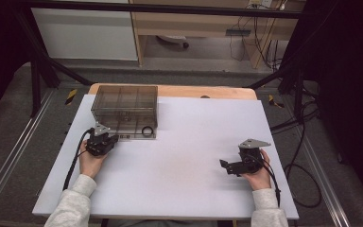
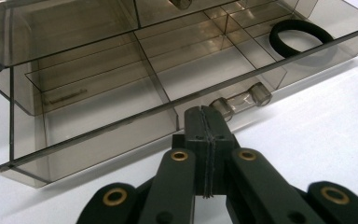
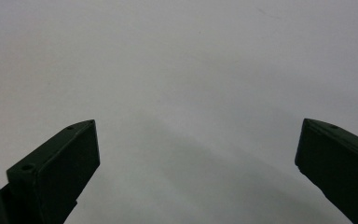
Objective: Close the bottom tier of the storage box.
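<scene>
Smoky clear plastic drawer (image 2: 121,116) juts from its box (image 1: 124,106) at the table's (image 1: 179,156) far left; my left gripper (image 2: 209,119), jaws pressed together, sits at its clear bar handle (image 2: 240,100). Black rubber ring (image 2: 299,37) lies inside. My right gripper (image 3: 198,154) gapes wide over bare white surface.

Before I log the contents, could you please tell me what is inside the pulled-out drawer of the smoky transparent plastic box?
The drawer holds one black rubber ring in its right-end compartment; the other visible compartments look empty.

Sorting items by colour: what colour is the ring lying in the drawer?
Black ring, clearest in the left gripper view.
</scene>
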A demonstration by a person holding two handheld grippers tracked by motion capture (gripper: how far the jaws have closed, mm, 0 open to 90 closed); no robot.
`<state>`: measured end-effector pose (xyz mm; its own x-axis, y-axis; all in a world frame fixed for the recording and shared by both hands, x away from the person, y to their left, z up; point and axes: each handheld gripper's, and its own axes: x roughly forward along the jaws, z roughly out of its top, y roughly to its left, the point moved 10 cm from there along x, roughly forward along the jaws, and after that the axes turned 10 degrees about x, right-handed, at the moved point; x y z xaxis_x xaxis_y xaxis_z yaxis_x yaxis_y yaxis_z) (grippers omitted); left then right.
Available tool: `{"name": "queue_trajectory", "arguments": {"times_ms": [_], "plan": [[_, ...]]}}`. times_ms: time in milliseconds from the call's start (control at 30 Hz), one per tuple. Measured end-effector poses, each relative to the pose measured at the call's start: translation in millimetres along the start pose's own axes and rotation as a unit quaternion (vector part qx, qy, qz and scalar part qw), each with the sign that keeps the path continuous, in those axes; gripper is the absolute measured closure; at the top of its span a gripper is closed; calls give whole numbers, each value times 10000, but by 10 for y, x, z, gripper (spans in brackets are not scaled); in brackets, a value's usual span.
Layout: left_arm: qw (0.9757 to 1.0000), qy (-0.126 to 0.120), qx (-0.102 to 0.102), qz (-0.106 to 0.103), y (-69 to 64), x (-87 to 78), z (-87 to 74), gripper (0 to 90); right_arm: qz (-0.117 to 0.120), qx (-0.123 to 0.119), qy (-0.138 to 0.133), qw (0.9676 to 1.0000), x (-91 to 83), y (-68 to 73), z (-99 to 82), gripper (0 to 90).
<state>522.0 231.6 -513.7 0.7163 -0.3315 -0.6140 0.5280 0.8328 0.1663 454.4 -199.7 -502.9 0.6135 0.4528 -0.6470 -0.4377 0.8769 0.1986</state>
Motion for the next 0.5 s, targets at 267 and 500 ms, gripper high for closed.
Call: {"name": "queue_trajectory", "arguments": {"times_ms": [267, 500], "plan": [[10000, -16, -18, -3, 11, 13, 5, 900, -6, -8, 0, 10000, 2, -1, 0, 4], [10000, 12, -94, 4, 38, 34, -11, 900, 0, -14, 8, 10000, 4, 1, -3, 4]]}}
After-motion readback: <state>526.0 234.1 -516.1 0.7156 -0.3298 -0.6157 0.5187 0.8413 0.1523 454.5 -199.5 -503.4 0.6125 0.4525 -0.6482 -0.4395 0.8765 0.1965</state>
